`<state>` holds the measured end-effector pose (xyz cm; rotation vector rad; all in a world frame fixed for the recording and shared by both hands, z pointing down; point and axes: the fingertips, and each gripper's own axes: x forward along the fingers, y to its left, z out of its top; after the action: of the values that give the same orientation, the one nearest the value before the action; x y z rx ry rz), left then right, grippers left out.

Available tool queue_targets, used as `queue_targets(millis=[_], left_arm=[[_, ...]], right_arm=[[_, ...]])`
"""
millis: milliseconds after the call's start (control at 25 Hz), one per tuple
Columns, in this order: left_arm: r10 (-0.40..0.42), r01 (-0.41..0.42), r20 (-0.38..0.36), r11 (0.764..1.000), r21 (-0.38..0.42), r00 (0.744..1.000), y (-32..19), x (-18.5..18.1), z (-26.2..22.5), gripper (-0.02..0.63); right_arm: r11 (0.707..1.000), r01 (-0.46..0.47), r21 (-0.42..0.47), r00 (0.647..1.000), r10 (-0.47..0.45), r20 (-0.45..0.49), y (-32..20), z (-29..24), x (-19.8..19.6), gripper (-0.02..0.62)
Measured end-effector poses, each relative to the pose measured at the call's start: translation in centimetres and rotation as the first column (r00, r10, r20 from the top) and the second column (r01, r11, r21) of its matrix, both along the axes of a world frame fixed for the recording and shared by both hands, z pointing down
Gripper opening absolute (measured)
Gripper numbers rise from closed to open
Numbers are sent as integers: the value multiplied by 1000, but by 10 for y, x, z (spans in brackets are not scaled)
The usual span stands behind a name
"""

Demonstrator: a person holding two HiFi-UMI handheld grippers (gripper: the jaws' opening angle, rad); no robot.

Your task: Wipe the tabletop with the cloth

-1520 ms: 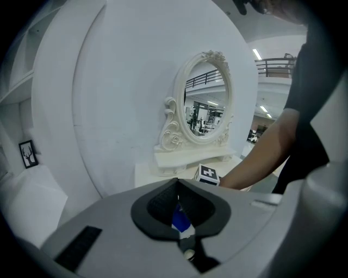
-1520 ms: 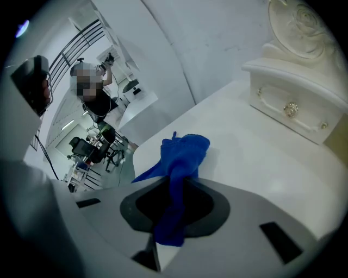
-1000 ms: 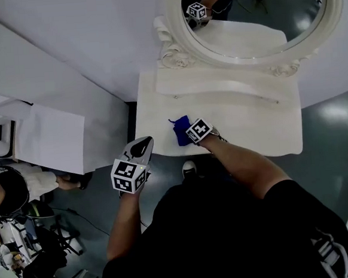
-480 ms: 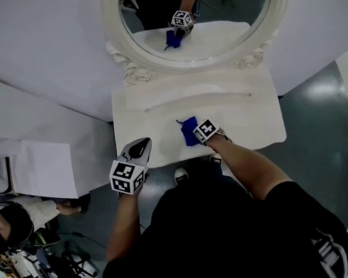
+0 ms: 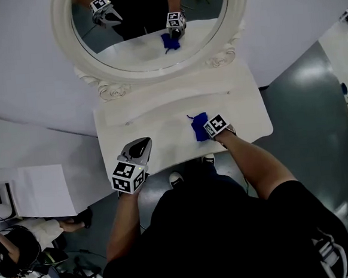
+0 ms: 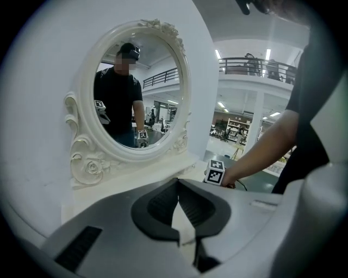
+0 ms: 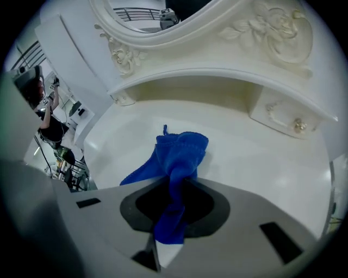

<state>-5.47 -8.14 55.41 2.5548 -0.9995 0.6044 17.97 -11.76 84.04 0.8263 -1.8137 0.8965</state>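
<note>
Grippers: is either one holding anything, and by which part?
The right gripper grips the blue cloth by a bunched end; the left gripper is shut, empty.

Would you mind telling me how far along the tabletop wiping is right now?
Done: the right gripper has the blue cloth clamped in its jaws. In hand: the cloth rests on the white tabletop, right of centre. Left: no wipe marks show, so coverage cannot be judged. The left gripper is shut and empty at the front left edge.
</note>
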Motion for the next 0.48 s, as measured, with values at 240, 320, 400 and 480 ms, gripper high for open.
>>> queue_targets(millis=[240,320,400,480], left_arm=[[38,-38,-7,999,1,999,-13,34,0,11],[49,-49,-11,999,2,999,-17,45,0,11],[61,-61,-16,998,3,998,-21,55,1,11],[73,-73,-21,997,3,997,-25,65,2,11]], right_arm=[[997,-72,-9,997,72,-41,2,0,67,57],[996,-93,-16,994,92,-53,4,0,88,57],[993,-116,-21,991,114,-67,7,1,109,57],[990,-142,-22,987,140,-82,10,1,131,57]])
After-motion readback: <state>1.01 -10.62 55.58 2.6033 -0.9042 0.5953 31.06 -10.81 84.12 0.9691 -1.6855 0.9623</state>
